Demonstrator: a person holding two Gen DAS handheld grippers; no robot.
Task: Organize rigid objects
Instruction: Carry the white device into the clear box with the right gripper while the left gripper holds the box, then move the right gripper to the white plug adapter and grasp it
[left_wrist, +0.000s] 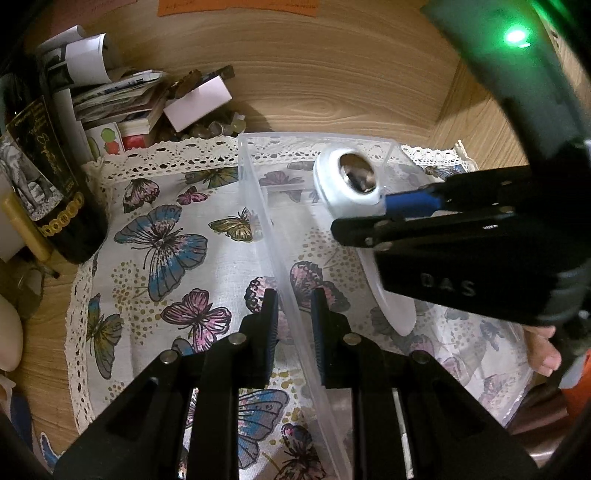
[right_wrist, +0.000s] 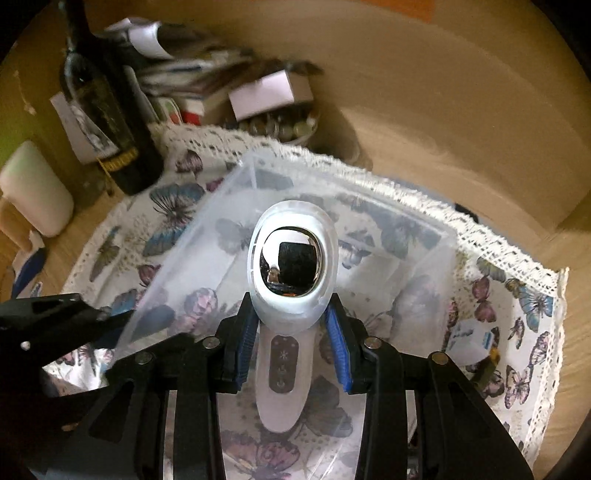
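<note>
A clear plastic bin (left_wrist: 258, 206) stands on a butterfly-print cloth (left_wrist: 162, 236). My left gripper (left_wrist: 294, 306) straddles the bin's near wall with a finger on each side, closed on the rim. My right gripper (right_wrist: 291, 317) is shut on a white handheld device (right_wrist: 291, 269) with a shiny round head and a button strip, held over the bin (right_wrist: 207, 229). In the left wrist view the device (left_wrist: 351, 181) hangs above the bin's inside, gripped by the right gripper (left_wrist: 376, 210).
A dark wine bottle (left_wrist: 48, 177) and a pile of papers and small boxes (left_wrist: 147, 99) stand at the back left. A white bottle (right_wrist: 35, 188) is at far left. A small white box (right_wrist: 472, 339) lies on the cloth at right. The wooden table (left_wrist: 332, 74) surrounds the cloth.
</note>
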